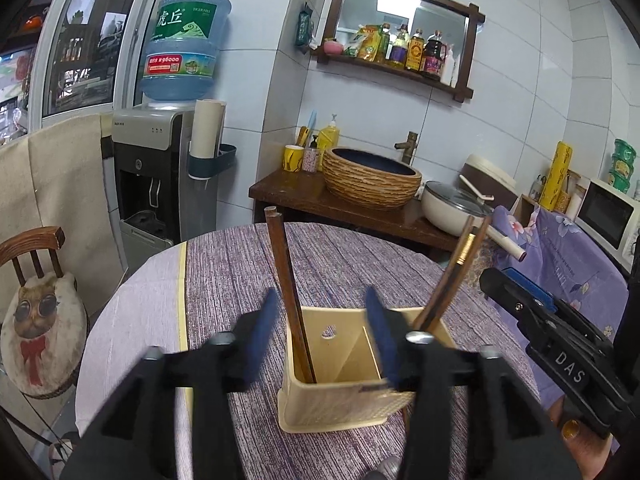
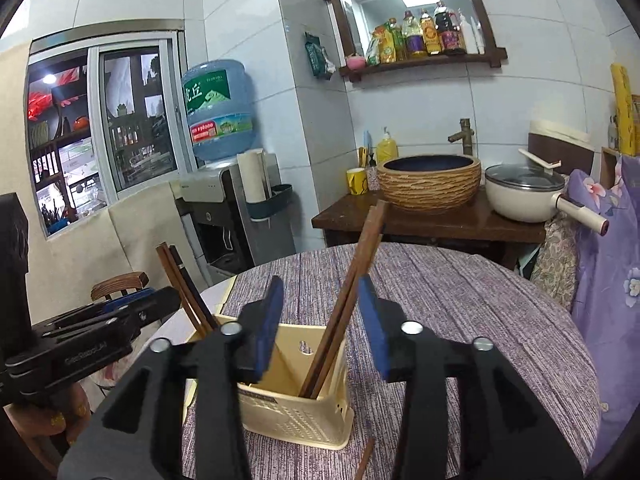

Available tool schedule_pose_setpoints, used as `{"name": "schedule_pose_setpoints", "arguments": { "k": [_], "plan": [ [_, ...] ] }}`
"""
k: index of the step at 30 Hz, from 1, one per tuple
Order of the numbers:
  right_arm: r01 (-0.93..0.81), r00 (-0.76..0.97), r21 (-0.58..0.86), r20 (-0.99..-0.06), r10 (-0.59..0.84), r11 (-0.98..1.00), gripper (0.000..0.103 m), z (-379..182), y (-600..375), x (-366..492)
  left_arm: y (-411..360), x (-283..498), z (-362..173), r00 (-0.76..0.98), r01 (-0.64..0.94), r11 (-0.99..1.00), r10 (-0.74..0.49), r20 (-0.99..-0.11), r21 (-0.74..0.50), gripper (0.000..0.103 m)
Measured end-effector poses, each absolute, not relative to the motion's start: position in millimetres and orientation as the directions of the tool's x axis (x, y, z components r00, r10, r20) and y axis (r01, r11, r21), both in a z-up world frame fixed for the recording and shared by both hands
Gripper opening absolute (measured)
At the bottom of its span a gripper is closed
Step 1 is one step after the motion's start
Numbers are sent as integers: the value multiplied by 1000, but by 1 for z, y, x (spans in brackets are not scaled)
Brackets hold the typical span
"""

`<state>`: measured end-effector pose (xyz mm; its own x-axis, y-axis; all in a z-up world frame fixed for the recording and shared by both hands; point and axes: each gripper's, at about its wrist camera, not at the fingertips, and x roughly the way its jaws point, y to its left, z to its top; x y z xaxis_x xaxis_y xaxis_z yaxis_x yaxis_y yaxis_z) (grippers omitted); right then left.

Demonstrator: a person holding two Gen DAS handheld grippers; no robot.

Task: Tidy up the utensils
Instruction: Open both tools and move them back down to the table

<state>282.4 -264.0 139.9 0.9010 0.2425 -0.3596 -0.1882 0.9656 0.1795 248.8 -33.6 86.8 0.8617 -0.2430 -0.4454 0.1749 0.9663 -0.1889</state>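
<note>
Left gripper (image 1: 322, 336) sits with jaws spread wide, blue pads (image 1: 267, 312) apart, nothing between them. My right gripper (image 2: 320, 320) is likewise wide open, pointing forward and down. Each shows in the other's view, side by side, close together.

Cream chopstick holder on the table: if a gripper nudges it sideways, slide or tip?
Probably slides: the holder looks like light perforated plastic on a flared base. Tall leaning chopsticks raise its load, so a high push may tip it. The tablecloth could snag it.
</note>
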Motion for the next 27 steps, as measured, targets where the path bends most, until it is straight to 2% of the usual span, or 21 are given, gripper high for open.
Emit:
{"name": "schedule_pose_setpoints", "arguments": {
  "k": [2,3,4,5,6,8,16,20,22,27],
  "plan": [
    [-185,908,151,-353,228,971,42,141,-265,271,-31,234,85,877,171,971,-228,-424,-169,67],
    [-185,907,140,-357,224,973,46,140,-266,266,-31,229,82,879,165,974,-217,-424,-155,70],
    [-184,903,132,-368,220,974,50,138,-267,261,-29,224,79,879,161,976,-210,-429,-147,77],
    [-181,899,127,-382,216,975,57,136,-268,258,-27,219,74,875,158,977,-207,-438,-146,83],
    [-174,894,121,-396,208,977,61,133,-270,254,-24,215,69,869,156,976,-209,-448,-152,83],
    [-150,890,102,-420,179,984,61,123,-272,244,-18,207,58,860,140,976,-203,-469,-167,85],
    [-66,804,121,-581,124,991,63,59,-292,222,-10,185,0,778,94,989,-145,-612,-115,85],
    [-29,769,123,-631,101,992,63,27,-298,206,-11,166,-27,728,102,986,-165,-665,-132,84],
    [-19,756,120,-648,93,993,63,16,-300,197,-17,157,-36,720,110,989,-150,-677,-102,83],
    [-3,740,131,-666,90,991,63,0,-302,181,-32,147,-53,671,163,982,-178,-720,-91,72]
  ]
}}
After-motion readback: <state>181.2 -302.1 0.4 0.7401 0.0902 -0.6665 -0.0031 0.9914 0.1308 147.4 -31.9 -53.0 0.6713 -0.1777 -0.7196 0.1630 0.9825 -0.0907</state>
